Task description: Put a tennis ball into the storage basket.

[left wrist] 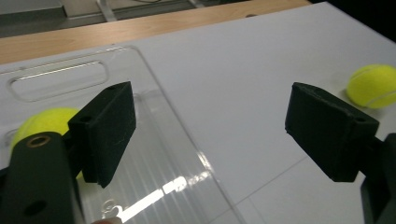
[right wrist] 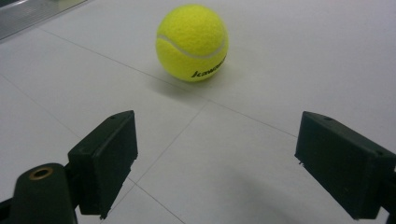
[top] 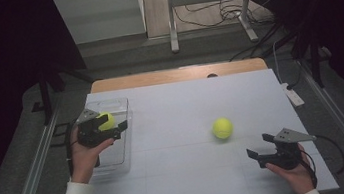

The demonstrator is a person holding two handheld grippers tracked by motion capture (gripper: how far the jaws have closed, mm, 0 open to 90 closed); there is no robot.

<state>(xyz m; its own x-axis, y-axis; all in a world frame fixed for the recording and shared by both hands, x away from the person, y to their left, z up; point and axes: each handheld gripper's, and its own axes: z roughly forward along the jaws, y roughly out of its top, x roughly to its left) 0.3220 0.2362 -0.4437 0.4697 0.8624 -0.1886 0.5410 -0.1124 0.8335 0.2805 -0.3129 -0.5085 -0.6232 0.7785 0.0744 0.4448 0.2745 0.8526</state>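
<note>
Hidden: we see the ball in the tub partly covered by the left claw's own jaw.
Cut off: we find the clear tub hard to trace, its walls see-through.
Balls: we count two; the second ball lies on the bare worktop, well apart from the tub.
Left claw: released, over the tub, nothing between its jaws.
Right claw: released, empty, near the second ball.

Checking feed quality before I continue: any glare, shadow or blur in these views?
High view: dim, dark surroundings, white table evenly lit. Left gripper view: bright glare streak on the clear bin; ball inside slightly soft. Right gripper view: table ball sharp, soft shadow beneath; near claw tips slightly blurred.
</note>
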